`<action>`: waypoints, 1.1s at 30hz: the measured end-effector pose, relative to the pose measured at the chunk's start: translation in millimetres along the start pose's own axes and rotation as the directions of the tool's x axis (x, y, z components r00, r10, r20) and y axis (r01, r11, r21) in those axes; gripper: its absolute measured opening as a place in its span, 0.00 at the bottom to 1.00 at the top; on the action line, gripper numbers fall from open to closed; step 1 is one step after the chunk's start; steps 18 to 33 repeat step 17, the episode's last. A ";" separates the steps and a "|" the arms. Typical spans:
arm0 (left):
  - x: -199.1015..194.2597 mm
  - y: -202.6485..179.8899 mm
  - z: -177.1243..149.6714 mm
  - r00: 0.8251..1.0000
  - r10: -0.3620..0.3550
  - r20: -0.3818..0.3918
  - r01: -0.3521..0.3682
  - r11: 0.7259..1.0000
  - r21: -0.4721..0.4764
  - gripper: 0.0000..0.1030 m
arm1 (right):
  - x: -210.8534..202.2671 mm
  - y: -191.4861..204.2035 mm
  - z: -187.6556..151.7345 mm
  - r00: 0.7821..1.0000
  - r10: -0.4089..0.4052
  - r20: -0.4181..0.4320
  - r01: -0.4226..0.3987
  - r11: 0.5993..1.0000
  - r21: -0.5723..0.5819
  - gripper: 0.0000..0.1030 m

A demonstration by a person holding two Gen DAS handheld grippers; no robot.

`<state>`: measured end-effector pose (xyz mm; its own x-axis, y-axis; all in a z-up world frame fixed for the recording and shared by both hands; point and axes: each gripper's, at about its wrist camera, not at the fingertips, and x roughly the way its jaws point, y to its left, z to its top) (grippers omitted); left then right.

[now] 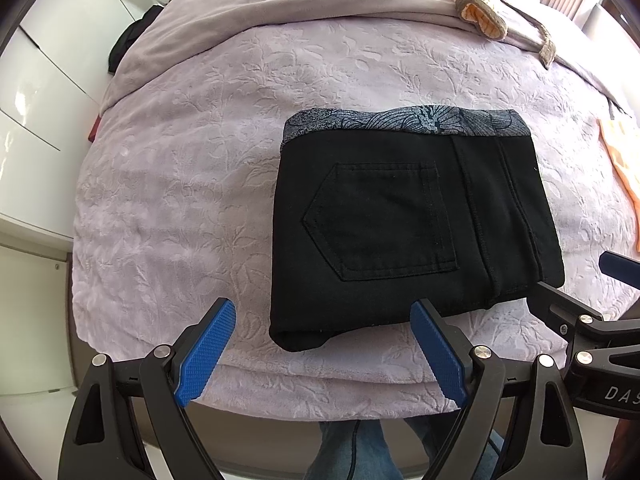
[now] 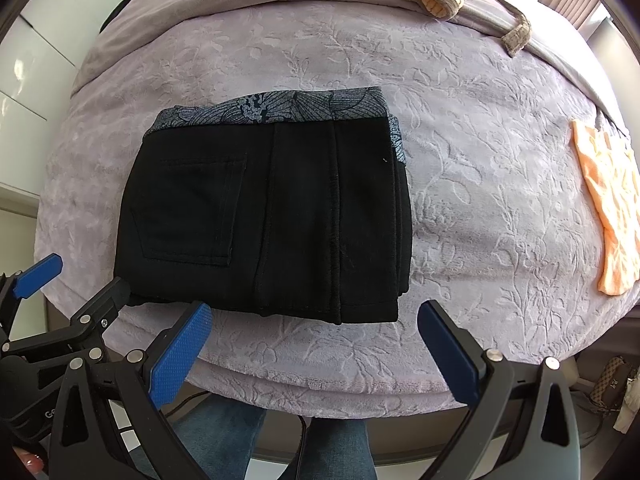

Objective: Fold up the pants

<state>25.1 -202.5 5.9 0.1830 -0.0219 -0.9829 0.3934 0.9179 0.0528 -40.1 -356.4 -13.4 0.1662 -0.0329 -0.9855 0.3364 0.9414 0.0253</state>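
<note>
On a lilac embossed bedspread [image 1: 180,168], the left gripper [image 1: 324,316] and right gripper [image 2: 316,320] both hover spread wide, pinching nothing, blue pads [image 1: 204,356] clear of the cloth. Just ahead lie the black pants [image 1: 404,232], folded into a compact rectangle, back pocket up, patterned grey lining [image 2: 280,110] showing along the far edge. An orange garment [image 2: 608,208] is cut off at right; items near the pillow end are hard to identify.

White letters "DA" can be read on the black body of the right gripper [image 1: 568,280]; the left gripper [image 2: 86,276] shows "Ge", both cut off.
</note>
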 end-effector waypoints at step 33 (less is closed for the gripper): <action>-0.7 -1.6 0.9 1.000 -0.007 0.005 0.007 1.000 0.000 0.87 | 3.4 -2.1 3.7 1.000 -0.002 -0.005 0.002 1.000 0.006 1.00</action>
